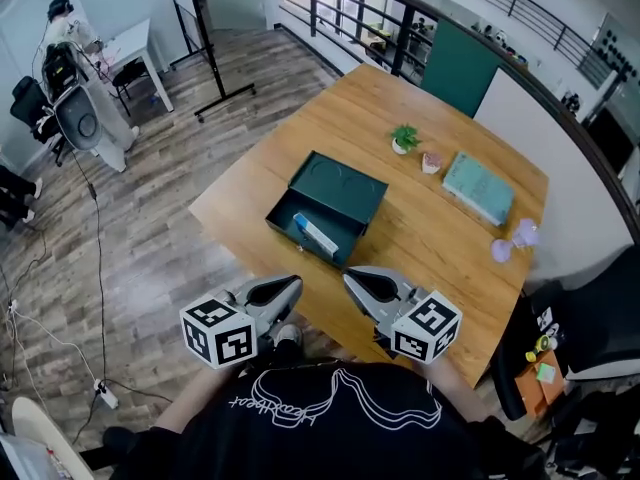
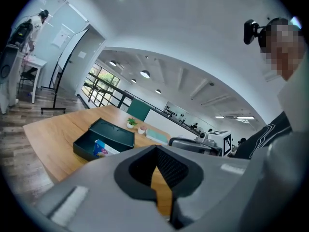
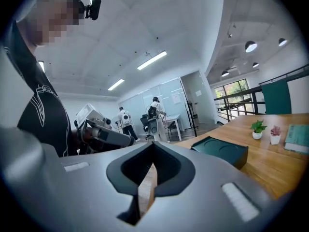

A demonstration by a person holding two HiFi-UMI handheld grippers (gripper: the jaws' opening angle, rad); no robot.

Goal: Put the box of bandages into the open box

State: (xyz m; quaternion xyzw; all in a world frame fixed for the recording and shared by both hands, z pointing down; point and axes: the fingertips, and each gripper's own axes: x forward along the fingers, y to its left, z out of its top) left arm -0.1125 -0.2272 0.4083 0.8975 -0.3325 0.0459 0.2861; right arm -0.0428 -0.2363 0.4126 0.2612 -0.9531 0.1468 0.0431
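Bandage box (image 1: 315, 234) already lies flat inside the tray of the open box (image 1: 338, 186), a dark green case with its lid swung back on the wooden table (image 1: 450, 258), in the head view. The left gripper (image 1: 285, 288) and right gripper (image 1: 360, 280) hang close to the person's chest, well apart from the case. A small potted plant (image 1: 405, 138) and a teal book (image 1: 478, 188) sit further back.

In the left gripper view, the left gripper (image 2: 155, 153) has its jaws pressed together on nothing. The carton (image 2: 100, 148) shows white and blue in the case (image 2: 116, 132).

In the right gripper view, the right gripper (image 3: 152, 151) is likewise closed and empty. The case (image 3: 222, 149) shows only its lid side, so the carton is hidden.

It looks like a light, thin cardboard carton, stiff but easily dented. If moved again, it is best pinched gently across its narrow width near the middle.
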